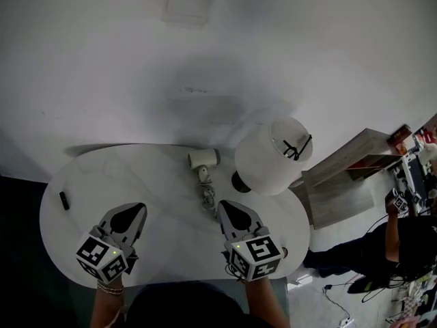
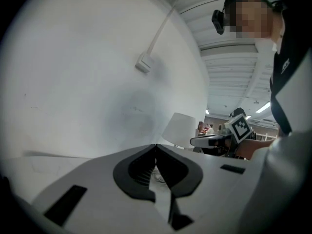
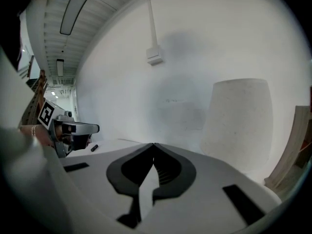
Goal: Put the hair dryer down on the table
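Note:
A white hair dryer (image 1: pixel 203 159) lies on the white oval table (image 1: pixel 82 183), its handle and coiled cord (image 1: pixel 207 195) running toward me. My right gripper (image 1: pixel 227 204) is shut and empty, tips just right of the cord, apart from the dryer. My left gripper (image 1: pixel 138 207) is shut and empty over the table's left half. The right gripper view shows closed jaws (image 3: pixel 154 144) with nothing between them. In the left gripper view the closed tips (image 2: pixel 156 145) point at the wall, and a bit of cord (image 2: pixel 158 175) shows through the gap lower down.
A white table lamp (image 1: pixel 272 156) stands at the table's right, close to the dryer. A small black object (image 1: pixel 64 200) lies near the left edge. A wooden shelf unit (image 1: pixel 348 173) and a person (image 1: pixel 396 238) are off to the right.

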